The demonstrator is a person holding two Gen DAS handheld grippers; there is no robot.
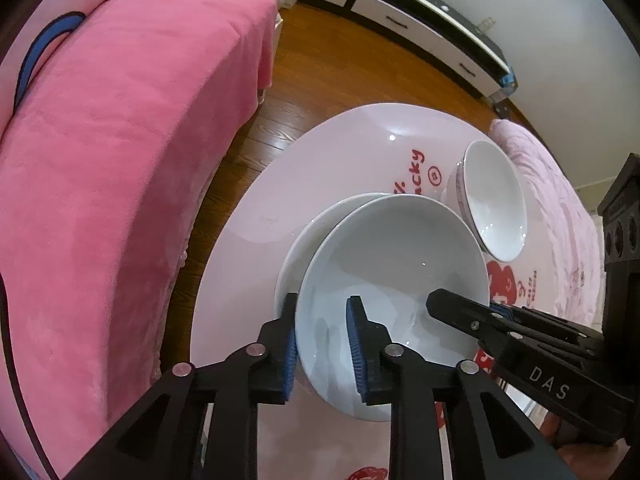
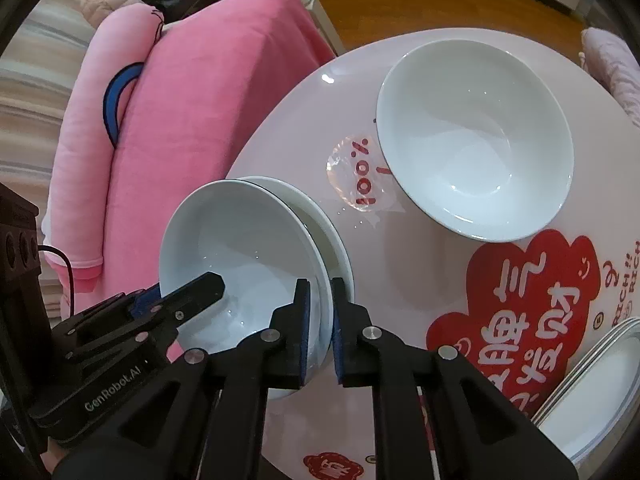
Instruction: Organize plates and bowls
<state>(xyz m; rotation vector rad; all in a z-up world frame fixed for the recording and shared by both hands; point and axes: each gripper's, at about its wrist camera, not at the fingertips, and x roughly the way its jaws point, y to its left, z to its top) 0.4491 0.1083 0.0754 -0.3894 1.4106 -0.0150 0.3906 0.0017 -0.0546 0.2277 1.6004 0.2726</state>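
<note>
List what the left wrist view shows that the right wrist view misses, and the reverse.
Left wrist only: the long cabinet against the far wall.
Right wrist only: the stack of plates at the table's near edge.
Both: the tilted bowl gripped on opposite rims by the left hand-held gripper and right hand-held gripper, the second bowl, the round table, the pink bedding.

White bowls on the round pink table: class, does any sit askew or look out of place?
Yes. The tilted white ceramic bowl leans inside the lower white bowl instead of nesting flat, with both the left tongs and right tongs at its rim. The separate white bowl sits level on the round pink table.
</note>
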